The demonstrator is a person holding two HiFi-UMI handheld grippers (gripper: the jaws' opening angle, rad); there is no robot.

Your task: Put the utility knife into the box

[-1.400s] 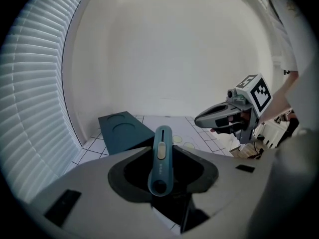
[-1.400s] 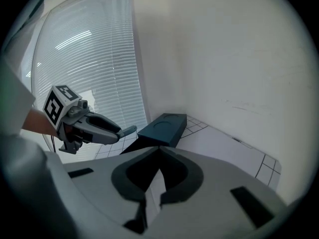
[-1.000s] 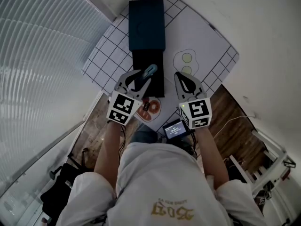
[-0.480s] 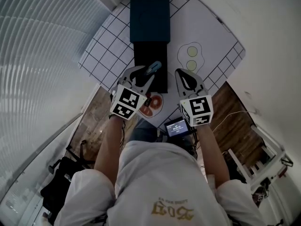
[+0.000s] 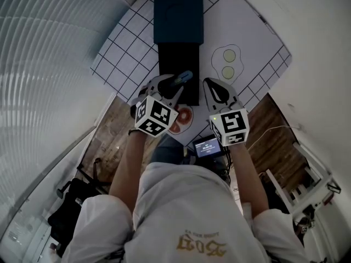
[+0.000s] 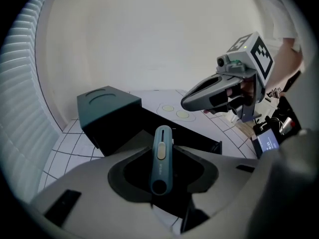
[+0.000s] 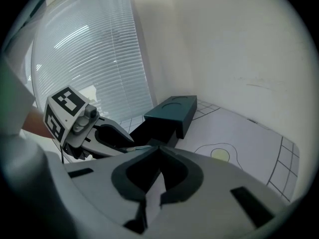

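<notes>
We hold the utility knife (image 6: 161, 156) in the left tongs (image 5: 174, 85). The jaws stand fairly wide and are closed on its blue-grey handle. Its rounded butt end with the hole sits back between the pads, and the slider end points away from us. In the head view the knife hangs over the near end of the black tray (image 5: 178, 64) that sticks out of the dark teal box (image 5: 178, 10). We cannot tell whether it touches the tray.

The right tongs (image 7: 158, 145) are pinched narrow, tips meeting, with nothing between them. They sit just right of the tray's near end, close beside the left tongs.

The box lies lengthwise on the bench (image 5: 120, 53), which is covered by a white sheet with a black grid. The teal part is far from us and the tray is nearer. A printed pair of fried eggs (image 5: 227, 62) lies right of the tray. A round red-brown print (image 5: 180, 119) sits at the near edge by the left tongs. A small lit screen (image 5: 207, 147) hangs near us, below the right tongs.
</notes>
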